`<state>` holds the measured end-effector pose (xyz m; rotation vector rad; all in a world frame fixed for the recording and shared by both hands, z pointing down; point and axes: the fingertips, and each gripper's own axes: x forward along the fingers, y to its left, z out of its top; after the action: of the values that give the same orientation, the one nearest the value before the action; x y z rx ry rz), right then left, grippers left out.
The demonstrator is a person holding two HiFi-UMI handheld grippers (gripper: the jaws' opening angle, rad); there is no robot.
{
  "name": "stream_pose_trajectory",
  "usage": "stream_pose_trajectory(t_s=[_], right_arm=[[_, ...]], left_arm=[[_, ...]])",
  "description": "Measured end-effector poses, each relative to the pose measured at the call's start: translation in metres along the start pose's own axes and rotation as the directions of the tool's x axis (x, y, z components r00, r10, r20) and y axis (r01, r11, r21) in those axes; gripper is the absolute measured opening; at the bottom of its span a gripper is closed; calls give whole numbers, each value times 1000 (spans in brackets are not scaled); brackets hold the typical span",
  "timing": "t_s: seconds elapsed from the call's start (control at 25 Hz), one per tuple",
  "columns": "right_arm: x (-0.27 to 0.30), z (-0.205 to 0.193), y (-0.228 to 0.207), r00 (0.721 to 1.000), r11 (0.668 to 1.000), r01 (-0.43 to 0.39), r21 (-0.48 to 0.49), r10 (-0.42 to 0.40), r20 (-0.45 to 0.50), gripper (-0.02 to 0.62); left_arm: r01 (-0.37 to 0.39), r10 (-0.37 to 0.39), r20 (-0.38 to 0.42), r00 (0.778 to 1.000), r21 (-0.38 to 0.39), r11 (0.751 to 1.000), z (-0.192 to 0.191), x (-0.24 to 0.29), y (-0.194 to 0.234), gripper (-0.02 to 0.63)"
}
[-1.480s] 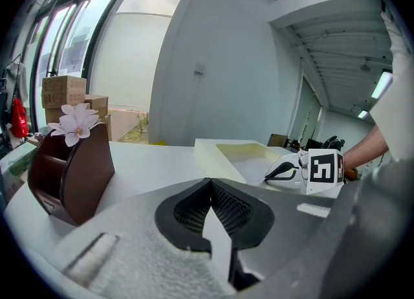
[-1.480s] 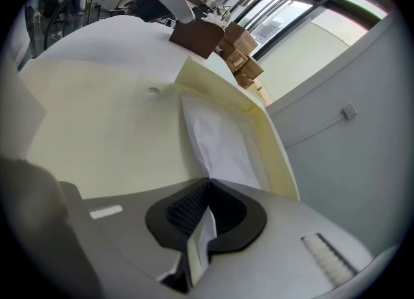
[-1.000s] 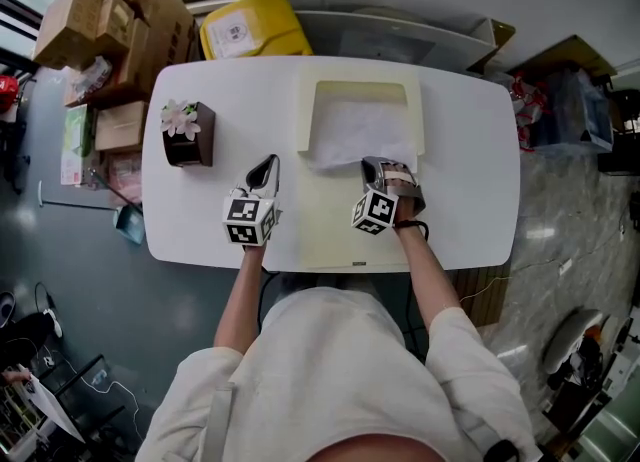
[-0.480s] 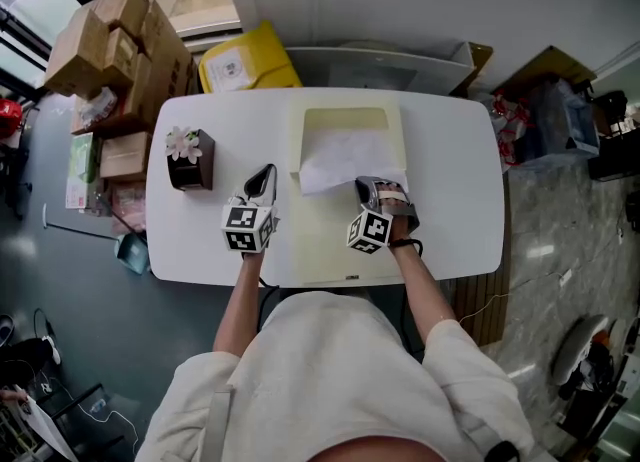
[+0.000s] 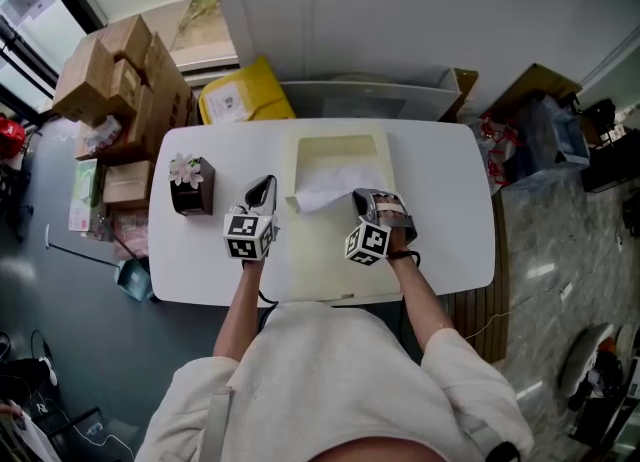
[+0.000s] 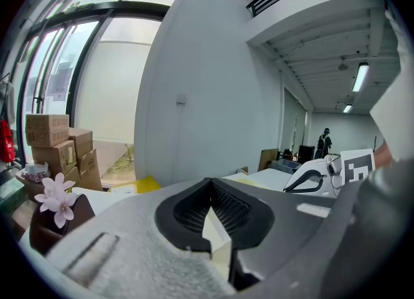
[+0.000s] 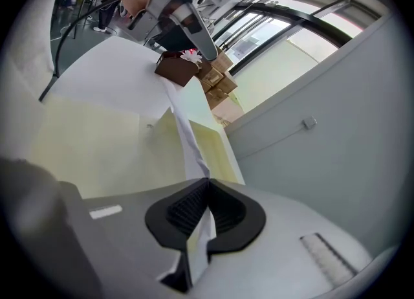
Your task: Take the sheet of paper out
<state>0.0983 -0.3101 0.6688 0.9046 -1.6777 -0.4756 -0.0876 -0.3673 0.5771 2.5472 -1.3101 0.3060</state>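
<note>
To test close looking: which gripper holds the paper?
The right gripper: its jaws are shut on the sheet of paper; the left gripper, beside the tray, grips nothing.

Nothing can be read anywhere. The yellow bin beyond the table's far edge carries a white label, but its print is too small to make out. The left gripper and right gripper each bear black-and-white square patterns — no letters.
</note>
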Motion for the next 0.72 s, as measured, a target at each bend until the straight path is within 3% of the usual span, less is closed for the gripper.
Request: stream_pose_trajectory(t_s=[0.28,0.72], right_arm=[[-9,7,-13,1000,999,22,26,-22,12,3],[-26,6,3,1000,999,30,32,-30,5,3]], left_arm=[[9,-9,26,1000,8,1000,13,6,-3,6],[40,-41,38,998,20,999,19,8,-14,6]])
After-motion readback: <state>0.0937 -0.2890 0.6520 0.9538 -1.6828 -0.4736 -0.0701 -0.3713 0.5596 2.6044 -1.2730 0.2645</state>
